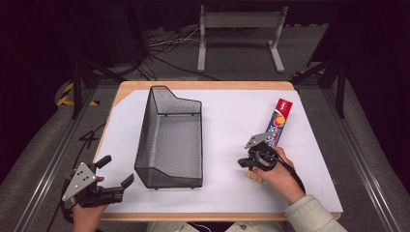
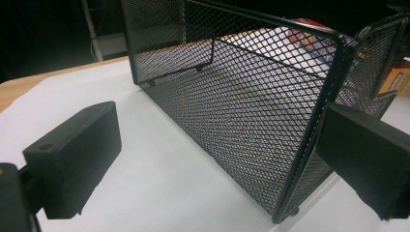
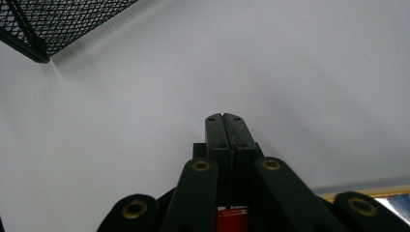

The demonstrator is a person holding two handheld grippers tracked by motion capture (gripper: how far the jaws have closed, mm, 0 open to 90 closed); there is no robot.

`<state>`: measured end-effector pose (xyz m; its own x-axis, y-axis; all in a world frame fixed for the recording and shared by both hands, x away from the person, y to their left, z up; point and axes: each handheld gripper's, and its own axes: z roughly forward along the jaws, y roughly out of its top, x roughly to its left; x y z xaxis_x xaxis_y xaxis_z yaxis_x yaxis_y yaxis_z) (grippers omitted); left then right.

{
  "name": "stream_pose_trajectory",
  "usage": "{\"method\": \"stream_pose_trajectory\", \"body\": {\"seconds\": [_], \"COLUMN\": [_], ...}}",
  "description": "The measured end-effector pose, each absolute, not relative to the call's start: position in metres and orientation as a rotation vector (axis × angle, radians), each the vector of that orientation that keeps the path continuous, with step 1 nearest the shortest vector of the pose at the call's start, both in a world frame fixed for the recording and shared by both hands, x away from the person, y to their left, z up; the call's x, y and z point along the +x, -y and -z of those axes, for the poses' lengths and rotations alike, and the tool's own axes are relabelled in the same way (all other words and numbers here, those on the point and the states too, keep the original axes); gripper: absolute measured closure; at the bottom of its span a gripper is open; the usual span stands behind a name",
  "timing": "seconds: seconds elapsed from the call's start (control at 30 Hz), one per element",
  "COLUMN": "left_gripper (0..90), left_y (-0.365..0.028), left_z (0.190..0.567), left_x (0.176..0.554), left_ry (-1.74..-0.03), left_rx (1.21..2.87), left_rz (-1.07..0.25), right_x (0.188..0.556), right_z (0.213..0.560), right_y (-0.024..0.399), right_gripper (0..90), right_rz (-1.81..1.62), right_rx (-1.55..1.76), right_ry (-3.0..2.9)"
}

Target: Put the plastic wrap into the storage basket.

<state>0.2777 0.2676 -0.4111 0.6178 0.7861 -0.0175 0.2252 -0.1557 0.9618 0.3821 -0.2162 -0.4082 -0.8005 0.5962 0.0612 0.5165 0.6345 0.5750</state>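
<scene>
The left claw [image 1: 113,170] sits at the near left corner of the tabletop [image 1: 232,121], jaws spread wide with nothing between them, just short of the mesh basket [image 1: 169,140]. The right claw [image 1: 246,162] has its jaws pressed together on nothing, hovering over bare white sheet between the basket and the box [image 1: 279,121]. The box lies near the right edge, so there's plenty of free room in the middle.

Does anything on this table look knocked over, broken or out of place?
Nothing stands out. The black mesh basket stands upright and undamaged on the white sheet. The colourful box lies flat near the right gripper, set at a slant but intact. Nothing is spilled.
</scene>
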Motion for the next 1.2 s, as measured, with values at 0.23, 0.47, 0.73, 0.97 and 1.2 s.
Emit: {"method": "stream_pose_trajectory", "body": {"seconds": [0.23,0.47,0.73,0.97,1.2], "left_gripper": [3.1,3.2,3.2,3.1,3.2], "left_y": [-0.269,-0.273,-0.273,-0.273,-0.271], "left_z": [0.411,0.414,0.413,0.413,0.412], "left_x": [0.278,0.277,0.277,0.276,0.276], "left_ry": [-0.839,-0.85,-0.852,-0.855,-0.849], "left_rx": [1.693,1.681,1.677,1.672,1.687], "left_rz": [-0.608,-0.597,-0.59,-0.59,-0.6], "right_x": [0.377,0.365,0.354,0.347,0.339], "right_z": [0.407,0.405,0.403,0.402,0.399], "right_y": [0.218,0.237,0.258,0.275,0.302], "right_gripper": [90.0,90.0,90.0,90.0,90.0], "right_rz": [-0.838,-0.822,-0.806,-0.775,-0.73], "right_rx": [0.937,0.982,1.044,1.096,1.194], "right_ry": [-2.748,-2.77,-2.756,-2.736,-2.693]}}
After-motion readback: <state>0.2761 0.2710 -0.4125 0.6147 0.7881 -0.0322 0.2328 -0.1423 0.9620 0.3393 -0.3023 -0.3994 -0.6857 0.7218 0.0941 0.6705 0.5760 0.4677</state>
